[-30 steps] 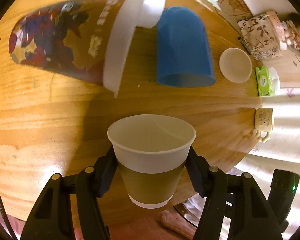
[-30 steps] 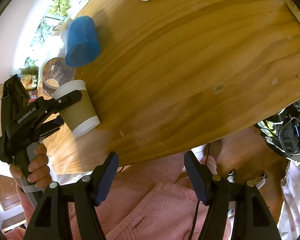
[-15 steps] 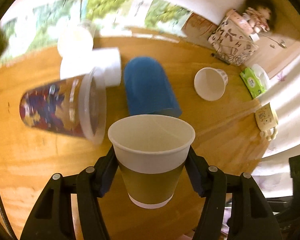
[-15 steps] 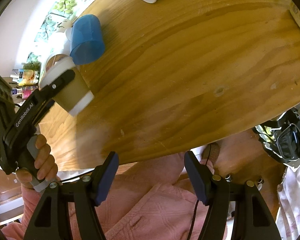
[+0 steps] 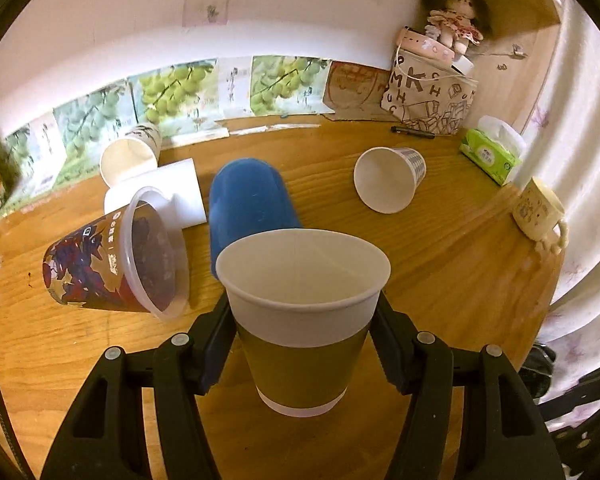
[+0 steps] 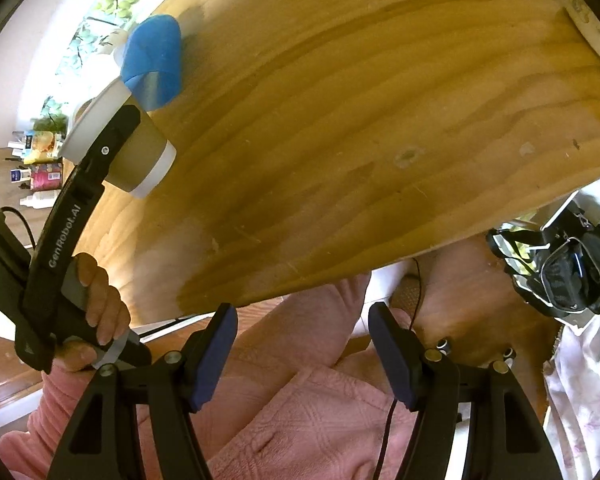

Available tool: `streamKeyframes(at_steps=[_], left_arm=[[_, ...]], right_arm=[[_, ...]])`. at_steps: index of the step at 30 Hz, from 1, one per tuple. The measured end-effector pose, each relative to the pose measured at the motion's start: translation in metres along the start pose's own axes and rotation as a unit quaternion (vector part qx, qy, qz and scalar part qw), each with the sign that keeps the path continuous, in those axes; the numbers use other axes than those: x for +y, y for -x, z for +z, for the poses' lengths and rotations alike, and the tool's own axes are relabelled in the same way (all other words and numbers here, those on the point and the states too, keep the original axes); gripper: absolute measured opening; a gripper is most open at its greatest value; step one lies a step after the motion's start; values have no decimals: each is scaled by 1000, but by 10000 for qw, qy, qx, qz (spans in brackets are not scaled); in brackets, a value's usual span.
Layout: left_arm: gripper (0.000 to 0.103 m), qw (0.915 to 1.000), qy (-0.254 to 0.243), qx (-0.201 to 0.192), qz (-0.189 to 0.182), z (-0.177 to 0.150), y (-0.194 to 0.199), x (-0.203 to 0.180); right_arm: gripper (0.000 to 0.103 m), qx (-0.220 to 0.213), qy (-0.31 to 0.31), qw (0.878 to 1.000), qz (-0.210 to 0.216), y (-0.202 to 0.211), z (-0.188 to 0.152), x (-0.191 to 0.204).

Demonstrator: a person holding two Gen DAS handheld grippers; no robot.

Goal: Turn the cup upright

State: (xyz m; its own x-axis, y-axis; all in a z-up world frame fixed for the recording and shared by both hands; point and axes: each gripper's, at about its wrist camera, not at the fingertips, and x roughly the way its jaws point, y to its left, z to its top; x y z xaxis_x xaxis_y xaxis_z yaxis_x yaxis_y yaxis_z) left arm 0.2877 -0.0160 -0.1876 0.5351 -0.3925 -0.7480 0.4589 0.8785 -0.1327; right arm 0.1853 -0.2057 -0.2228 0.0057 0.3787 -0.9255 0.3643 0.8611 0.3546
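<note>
My left gripper [image 5: 302, 344] is shut on a brown and white paper cup [image 5: 304, 320], held mouth-up just above the wooden table [image 5: 440, 248]. The cup also shows in the right wrist view [image 6: 140, 152], gripped by the left gripper [image 6: 112, 136] near the table's left edge. My right gripper [image 6: 302, 354] is open and empty, off the table's near edge above a pink-clothed lap.
A blue cup [image 5: 248, 200] lies on its side behind the held cup. A printed plastic cup [image 5: 112, 264], white cups [image 5: 128, 158] and a checked paper cup [image 5: 388, 178] lie tipped over. A mug [image 5: 540, 212], tissue pack [image 5: 492, 154] and bag [image 5: 428, 100] sit at the right.
My left gripper has tilted up from looking down at the table to looking level, turning the held cup more upright. The right gripper has stayed put.
</note>
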Motion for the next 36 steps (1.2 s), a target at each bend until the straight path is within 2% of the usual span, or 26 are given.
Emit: streamKeyframes(at_steps=[18, 36], left_arm=[[67, 9992, 33, -239, 315, -27, 7, -12], [69, 9978, -59, -157, 645, -52, 24, -34]], right_arm=[[69, 197, 231, 9993, -216, -1, -11, 3], [69, 184, 377, 9988, -270, 5, -34, -12]])
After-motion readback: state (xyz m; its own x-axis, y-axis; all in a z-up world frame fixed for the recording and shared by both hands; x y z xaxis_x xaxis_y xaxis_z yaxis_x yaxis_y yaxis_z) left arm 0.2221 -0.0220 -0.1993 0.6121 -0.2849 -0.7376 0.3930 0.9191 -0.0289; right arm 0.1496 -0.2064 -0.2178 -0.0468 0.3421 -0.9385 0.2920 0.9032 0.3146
